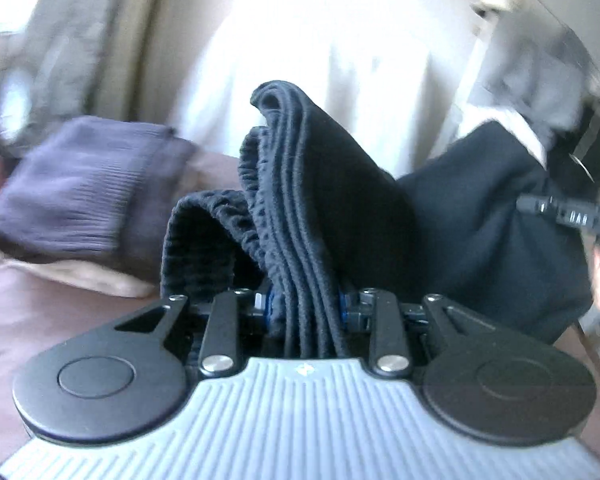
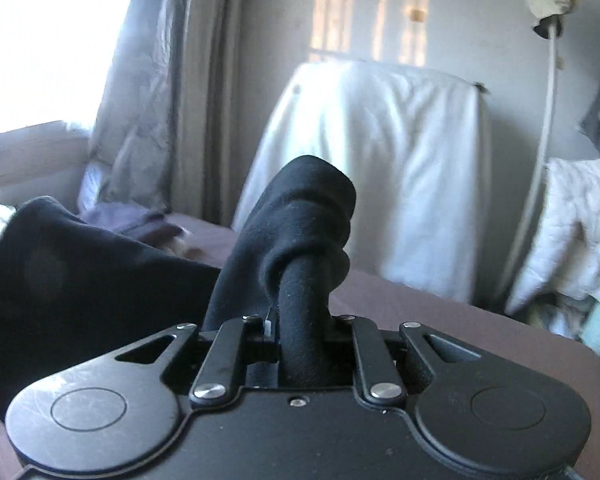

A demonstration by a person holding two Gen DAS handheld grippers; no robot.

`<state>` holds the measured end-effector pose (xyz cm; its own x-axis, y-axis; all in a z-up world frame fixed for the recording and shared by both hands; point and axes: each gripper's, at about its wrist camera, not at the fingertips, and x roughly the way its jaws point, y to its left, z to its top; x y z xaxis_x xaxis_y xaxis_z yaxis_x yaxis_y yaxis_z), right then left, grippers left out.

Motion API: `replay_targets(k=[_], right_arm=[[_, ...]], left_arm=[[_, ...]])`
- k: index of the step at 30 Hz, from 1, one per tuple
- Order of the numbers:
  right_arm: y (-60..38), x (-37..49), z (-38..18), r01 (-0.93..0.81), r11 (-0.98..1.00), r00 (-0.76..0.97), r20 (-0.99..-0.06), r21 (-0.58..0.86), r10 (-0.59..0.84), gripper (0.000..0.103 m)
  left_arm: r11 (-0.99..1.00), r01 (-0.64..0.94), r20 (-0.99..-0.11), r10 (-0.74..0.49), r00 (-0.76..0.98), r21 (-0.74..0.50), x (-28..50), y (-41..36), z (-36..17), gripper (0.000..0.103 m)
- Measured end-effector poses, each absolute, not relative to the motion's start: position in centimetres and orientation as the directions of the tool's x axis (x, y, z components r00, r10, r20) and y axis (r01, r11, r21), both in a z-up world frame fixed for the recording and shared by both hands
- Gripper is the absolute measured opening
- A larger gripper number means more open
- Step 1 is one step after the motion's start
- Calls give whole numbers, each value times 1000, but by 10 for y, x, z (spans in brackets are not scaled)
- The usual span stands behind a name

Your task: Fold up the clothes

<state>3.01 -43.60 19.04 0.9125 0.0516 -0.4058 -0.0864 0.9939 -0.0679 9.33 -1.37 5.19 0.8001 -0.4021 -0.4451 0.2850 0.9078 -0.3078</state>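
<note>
The left gripper (image 1: 306, 304) is closed to a narrow gap on the dark garment (image 1: 300, 200). The pads clamp a gathered, ribbed band, judged to be an elastic waistband, which stands up in stacked layers between the jaws. The right gripper (image 2: 300, 336) is likewise nearly closed, pinching a rolled bunch of the same dark garment (image 2: 296, 240), smooth fleece-like fabric twisted into a thick cord.

Handling: the garment is judged soft, limp and light, with no stiffness of its own. It sags between the two grips, so tension must come from spreading the hands. The thick banded edge gives a secure hold; the smooth bunched cloth at the right may slip under load.

Position: the garment is lifted clear above the brown bed cover (image 2: 440, 312), its loose body hanging between the two tools.

Pose: both grippers point slightly below level, toward the far wall. In the left view the right gripper (image 1: 572, 212) is visible at the right edge. A folded purple garment (image 1: 80, 184) lies far left on the bed.
</note>
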Motion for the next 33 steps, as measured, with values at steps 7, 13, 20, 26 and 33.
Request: replay_targets(k=[7,13,20,26,33], right_arm=[[-323,109,200,-153,980,944,-312,-129,106,15],[-224,211,263,-282,885,952,-225,-371,209,15],[-132,367,262,-400,807,909,-303,-435,287,43],[-149,435,165,-165,935,903,-429,-315,15,70],[-292,440,78,-66,854,740,-549,515,388,88]], left_arm=[[931,129,-327,-247,912,-342,79,81,60,26],[897,56,-182,-150,972,-439,78,147,65,25],[811,-90,-314,-119,942,-578,146,166,-8,30],[737,-129,-355,-157,922,-663,155,179,-51,34],[696,-132,-334,-163,928,-706,150,194,-57,38]])
